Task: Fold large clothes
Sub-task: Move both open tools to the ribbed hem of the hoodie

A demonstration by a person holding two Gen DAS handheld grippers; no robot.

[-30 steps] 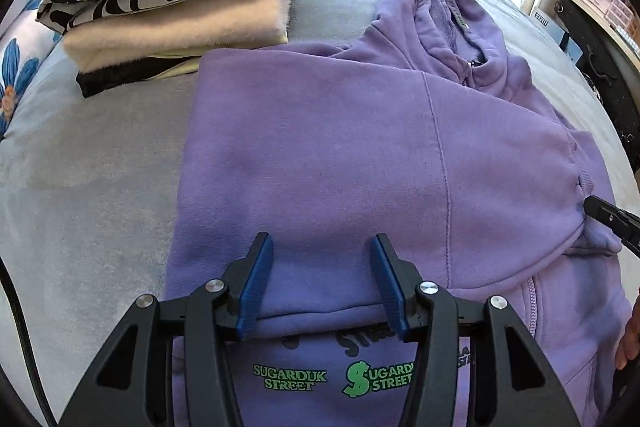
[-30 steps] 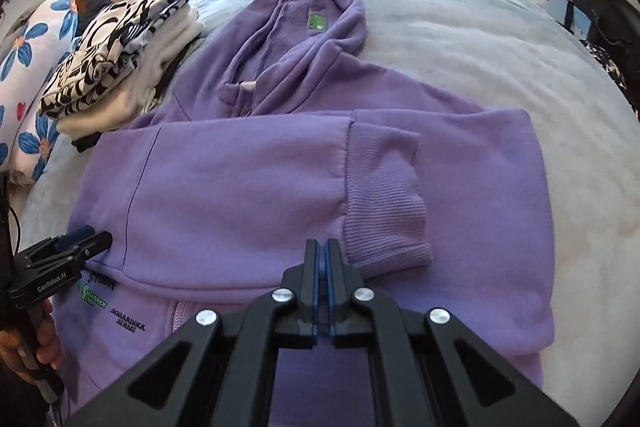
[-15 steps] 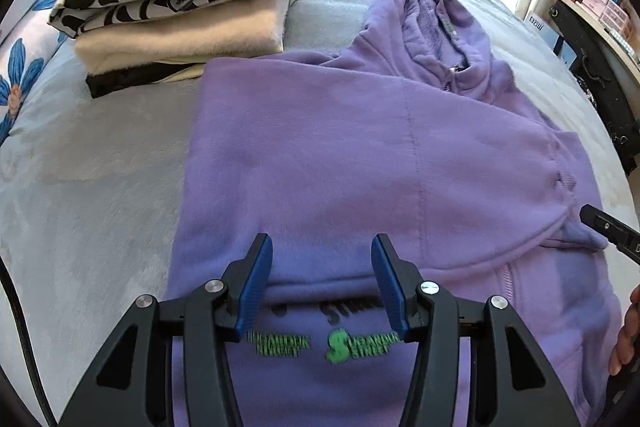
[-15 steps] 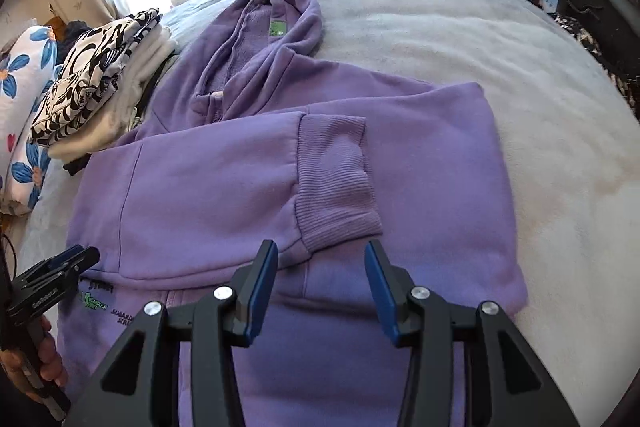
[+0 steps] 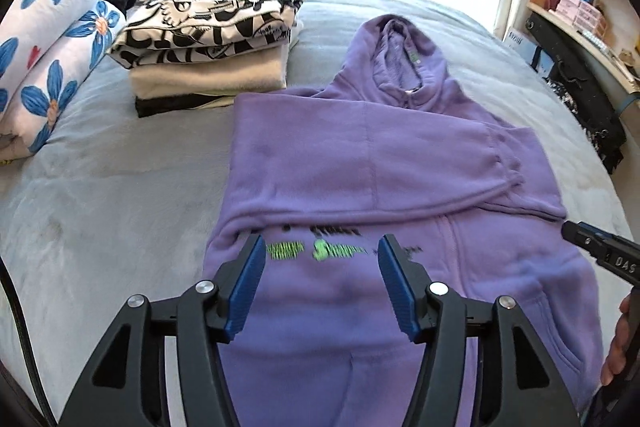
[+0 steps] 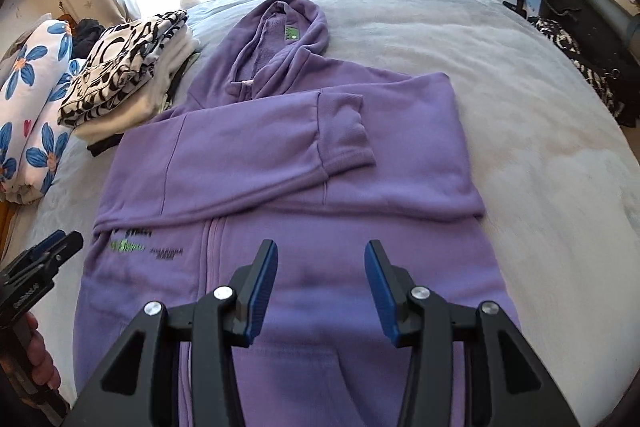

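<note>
A purple zip hoodie (image 5: 360,163) (image 6: 304,155) lies front up on the grey bed, hood at the far end, both sleeves folded across the chest. The ribbed cuff (image 6: 352,131) of the upper sleeve rests near the middle. Green and black lettering (image 5: 320,251) shows below the sleeves. My left gripper (image 5: 322,279) hovers above the lettering, its jaws opening, nothing between them. My right gripper (image 6: 320,283) hangs over the hoodie's lower front, open and empty. Each gripper shows at the edge of the other view, the right (image 5: 600,251), the left (image 6: 44,259).
A stack of folded clothes (image 5: 208,43) (image 6: 128,83) with a black-and-white print on top sits at the far left of the bed (image 5: 100,195). A flowered quilt roll (image 5: 48,59) lies beyond it. Shelves and dark bags (image 6: 568,27) stand along the right side.
Both grippers have risen and drawn back toward the hoodie's hem. The right gripper, shut at first, has opened and the sleeve lies free. The left jaws stand a little wider.
</note>
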